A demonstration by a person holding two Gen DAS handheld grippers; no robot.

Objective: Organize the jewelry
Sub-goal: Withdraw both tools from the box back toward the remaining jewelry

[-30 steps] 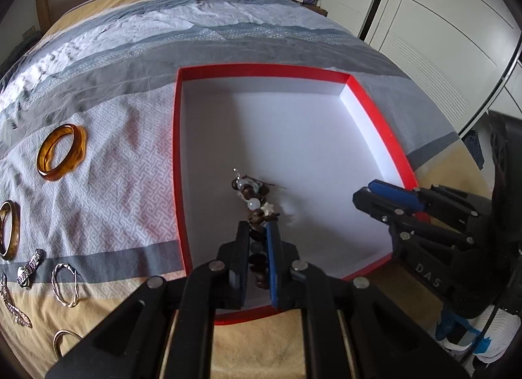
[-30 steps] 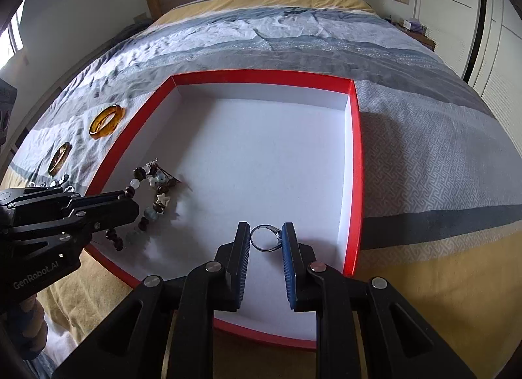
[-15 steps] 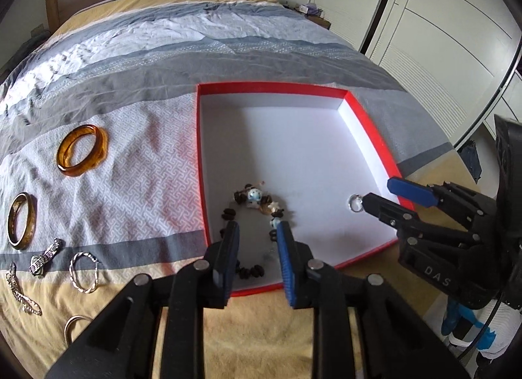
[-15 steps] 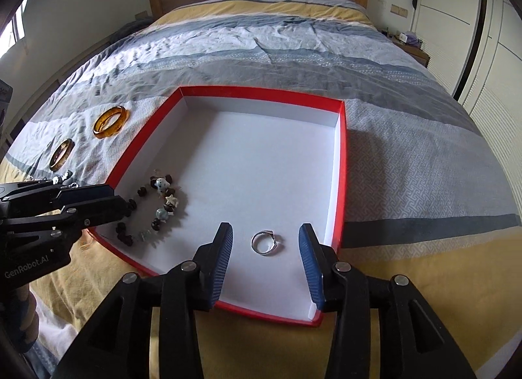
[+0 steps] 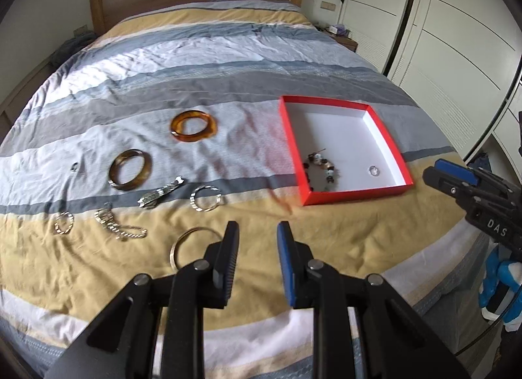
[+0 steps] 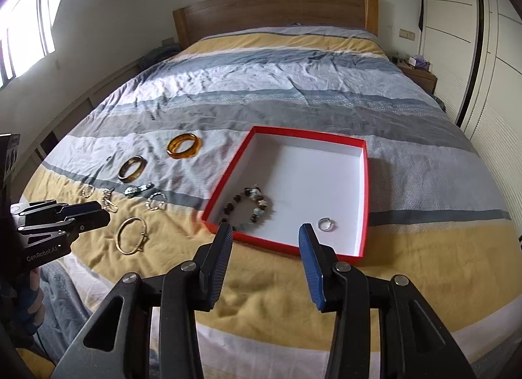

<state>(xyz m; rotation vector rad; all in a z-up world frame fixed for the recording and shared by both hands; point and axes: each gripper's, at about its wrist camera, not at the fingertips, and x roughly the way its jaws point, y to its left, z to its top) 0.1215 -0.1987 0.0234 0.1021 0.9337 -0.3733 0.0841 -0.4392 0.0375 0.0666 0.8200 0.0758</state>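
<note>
A red box [image 5: 355, 194] [image 6: 225, 180] with a white inside lies on the striped bed. In it rest a beaded bracelet [image 5: 321, 168] [image 6: 251, 206] and a small silver ring [image 5: 373, 170] [image 6: 326, 224]. My left gripper [image 5: 257, 232] [image 6: 101, 212] hovers open and empty above the yellow stripe, left of the box and beside a thin gold bangle [image 5: 192, 245] [image 6: 132, 235]. Open and holding nothing, my right gripper [image 6: 266, 232] [image 5: 434, 170] hangs over the box's near edge.
Loose jewelry lies left of the box: an amber bangle [image 5: 193, 126], a brown bangle [image 5: 130, 174], a silver clip [image 5: 160, 196], a silver hoop [image 5: 207, 202] and a chain [image 5: 119, 227]. A wooden headboard [image 6: 274, 16] stands at the back, white wardrobes [image 5: 456, 52] on the right.
Both grippers opened, leaving the beaded bracelet and the ring in the box, then drew back and up. The left one swung left over the loose jewelry.
</note>
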